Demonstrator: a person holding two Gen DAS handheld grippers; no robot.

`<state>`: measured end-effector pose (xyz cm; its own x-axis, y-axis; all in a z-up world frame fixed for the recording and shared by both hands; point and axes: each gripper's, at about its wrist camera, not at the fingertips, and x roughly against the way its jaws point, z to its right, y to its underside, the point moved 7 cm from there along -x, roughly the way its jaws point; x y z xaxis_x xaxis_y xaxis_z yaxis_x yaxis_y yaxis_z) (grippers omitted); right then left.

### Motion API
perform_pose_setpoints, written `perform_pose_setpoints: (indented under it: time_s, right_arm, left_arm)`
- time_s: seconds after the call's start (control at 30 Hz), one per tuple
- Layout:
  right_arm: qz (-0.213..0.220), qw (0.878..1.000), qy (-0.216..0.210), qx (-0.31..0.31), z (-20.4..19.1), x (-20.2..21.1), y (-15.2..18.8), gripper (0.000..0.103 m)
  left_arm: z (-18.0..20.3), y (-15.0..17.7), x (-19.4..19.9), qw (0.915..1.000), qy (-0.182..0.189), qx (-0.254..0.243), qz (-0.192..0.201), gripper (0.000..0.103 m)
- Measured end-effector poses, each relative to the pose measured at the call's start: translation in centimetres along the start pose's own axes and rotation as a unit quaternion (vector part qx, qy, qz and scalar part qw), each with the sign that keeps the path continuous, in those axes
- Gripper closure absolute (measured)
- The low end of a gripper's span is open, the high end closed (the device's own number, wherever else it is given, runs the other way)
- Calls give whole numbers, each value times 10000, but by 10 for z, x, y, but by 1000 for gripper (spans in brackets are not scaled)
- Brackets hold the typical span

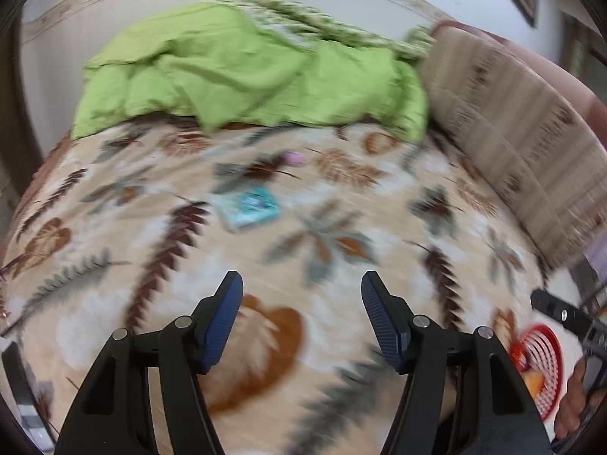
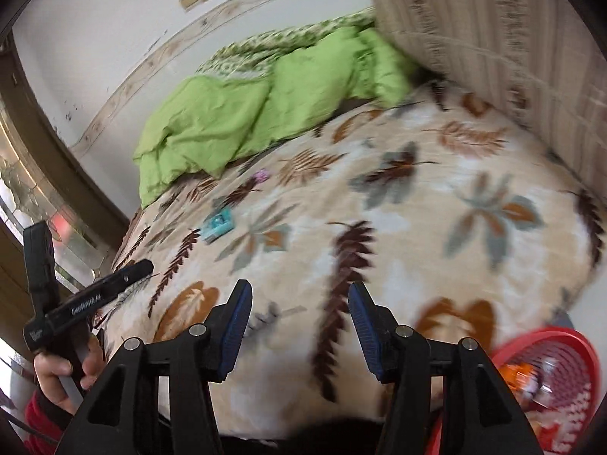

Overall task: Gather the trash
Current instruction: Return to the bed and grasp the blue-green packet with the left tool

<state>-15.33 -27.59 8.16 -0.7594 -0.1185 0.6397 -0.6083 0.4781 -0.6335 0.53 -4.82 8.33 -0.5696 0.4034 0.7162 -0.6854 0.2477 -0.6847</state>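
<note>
Both views are blurred. The left gripper (image 1: 301, 284) hangs over the bed (image 1: 341, 227) with its jaws spread wide and nothing between them; the right gripper (image 2: 299, 295) is likewise released and empty. On the leaf-patterned cover lie two pieces of trash, well ahead of both grippers — a teal packet (image 1: 250, 208) near the middle of the bed and a small pink scrap (image 1: 296, 158) beyond it, closer to the green blanket (image 1: 246, 72) bunched at the far end. A striped cushion (image 1: 512, 144) stands along the bed's right side. A red basket (image 2: 546, 379) sits at the near right corner with orange bits inside, just beside the right gripper
</note>
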Motion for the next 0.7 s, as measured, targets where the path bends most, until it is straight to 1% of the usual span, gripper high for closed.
perform_pose_setpoints:
  time_s: [0.07, 0.13, 0.2, 0.27, 0.37, 0.47, 0.53, 0.6, 0.67, 0.7]
  right_arm:
    - [-154, 9999, 14, 40, -15, -25, -6, 46]
    - [-200, 9997, 107, -8, -29, -52, -11, 46]
    - [-269, 9994, 186, -75, -40, -78, -15, 46]
    - [-260, 9995, 92, -168, -50, -98, -15, 46]
    - [-300, 9995, -43, -66, -57, -117, -7, 46]
    - [-319, 9995, 38, 13, -52, -128, 0, 46]
    - [-464, 9987, -80, -195, -47, -135, 1, 46]
    - [-531, 9983, -40, -225, -42, -140, 3, 46]
    - [-618, 9975, -76, -325, -38, -144, 6, 46]
    - [-662, 9971, -118, -347, -38, -145, 6, 46]
  left_arm:
    - [-22, -13, -15, 9999, -108, 97, 9, 35]
    - [-44, -28, -37, 9996, -218, 185, -28, 33]
    - [-55, -40, -58, 9993, -249, 268, -110, 33]
    - [-65, -52, -84, 9991, -222, 293, -197, 33]
    - [-76, -68, -123, 9992, -193, 246, -259, 33]
    - [-85, -80, -163, 9986, -137, 296, -422, 33]
    - [-90, -85, -182, 9979, -16, 398, -512, 33]
    - [-96, -86, -204, 9953, 207, 663, -676, 33]
    - [-96, -83, -214, 9927, 437, 816, -771, 33]
    - [-93, -77, -219, 9907, 552, 845, -914, 33]
